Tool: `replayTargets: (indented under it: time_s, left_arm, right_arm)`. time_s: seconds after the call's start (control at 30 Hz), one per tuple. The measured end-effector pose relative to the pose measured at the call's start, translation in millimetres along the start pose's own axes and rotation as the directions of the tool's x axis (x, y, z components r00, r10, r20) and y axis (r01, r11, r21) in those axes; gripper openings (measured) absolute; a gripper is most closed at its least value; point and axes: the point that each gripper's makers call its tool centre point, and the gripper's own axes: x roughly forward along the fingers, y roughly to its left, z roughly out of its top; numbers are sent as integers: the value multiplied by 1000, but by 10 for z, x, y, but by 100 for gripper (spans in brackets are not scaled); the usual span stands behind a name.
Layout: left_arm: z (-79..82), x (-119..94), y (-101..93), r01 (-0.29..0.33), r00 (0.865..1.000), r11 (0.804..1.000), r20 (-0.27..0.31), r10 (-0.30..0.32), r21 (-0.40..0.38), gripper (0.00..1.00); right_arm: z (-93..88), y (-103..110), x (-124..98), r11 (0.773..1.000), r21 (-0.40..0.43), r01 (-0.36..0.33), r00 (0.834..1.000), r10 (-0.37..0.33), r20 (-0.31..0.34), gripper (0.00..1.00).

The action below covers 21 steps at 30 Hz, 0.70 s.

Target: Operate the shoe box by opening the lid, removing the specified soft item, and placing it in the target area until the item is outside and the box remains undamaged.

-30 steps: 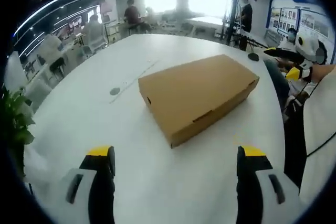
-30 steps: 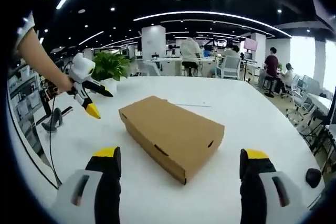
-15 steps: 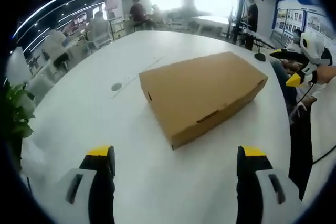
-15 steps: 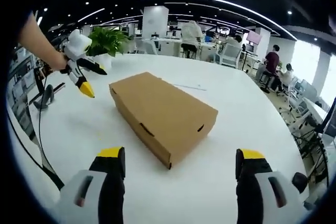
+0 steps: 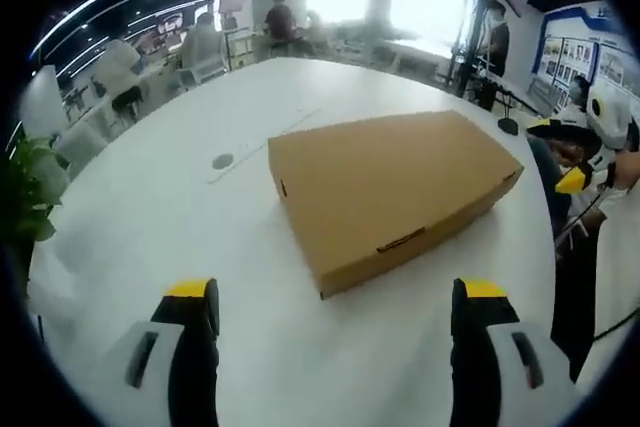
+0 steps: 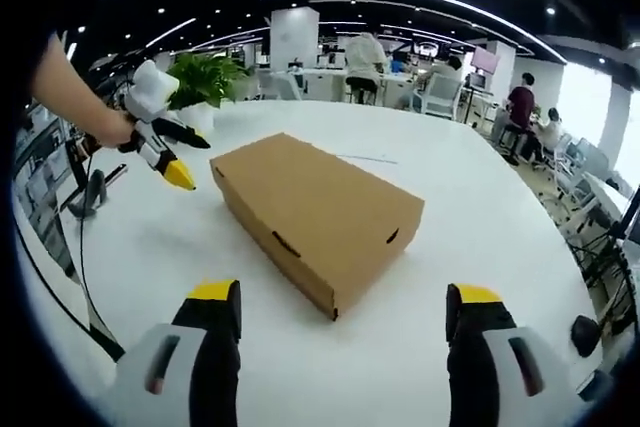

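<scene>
Yellow-tipped jaws of left gripper (image 5: 335, 297) stand wide apart, holding nothing; same for right gripper (image 6: 340, 297). Just ahead of both, cardboard shoe box (image 5: 390, 192) lies on white table (image 5: 150, 217), lid closed. Potted plant (image 6: 205, 77) stands beyond, at table edge.

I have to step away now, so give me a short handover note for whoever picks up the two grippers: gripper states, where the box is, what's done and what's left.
Left gripper: open, holding nothing, hovering over the white table short of the shoe box.
Right gripper: open, holding nothing, facing the box from the opposite side.
Shoe box: brown cardboard, lying flat on the table between the two grippers, lid closed. Neither gripper touches it.
Done: nothing on the box yet.
Left: open the lid, lift out the soft item (hidden inside the closed box), set it down in the target area, and avoid crushing or tearing the cardboard.
</scene>
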Motion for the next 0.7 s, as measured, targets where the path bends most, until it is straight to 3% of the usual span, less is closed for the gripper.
replayTargets:
  time_s: [0.1, 0.27, 0.43, 0.53, 0.57, 0.7]
  left_arm:
    - [5, 13, -8, 3, 1000, 1000, -7, -3, 6, 99]
    - [65, 26, 81, -3, 1000, 1000, 8, 3, -8, 99]
    - [61, 78, 141, -26, 999, 1000, -19, 26, -14, 99]
    - [70, 117, 114, -17, 999, 1000, -27, 16, -21, 99]
    - [93, 138, 64, 11, 1000, 999, -16, -12, -33, 99]
    - [94, 201, 36, 11, 999, 1000, -35, -10, 11, 99]
  right_arm:
    - [84, -26, 1, 1000, 8, 5, 998, -5, 55, 86]
    - [79, -18, 81, 1000, -7, 6, 999, -6, 40, 89]
    - [89, 6, 164, 999, -34, -4, 999, 5, 37, 97]
    - [95, 10, 189, 999, -30, -12, 999, 13, 35, 99]
    - [101, 10, 193, 1000, -28, -12, 999, 13, 35, 99]
    - [88, -30, 220, 1000, -15, -10, 999, 11, 34, 100]
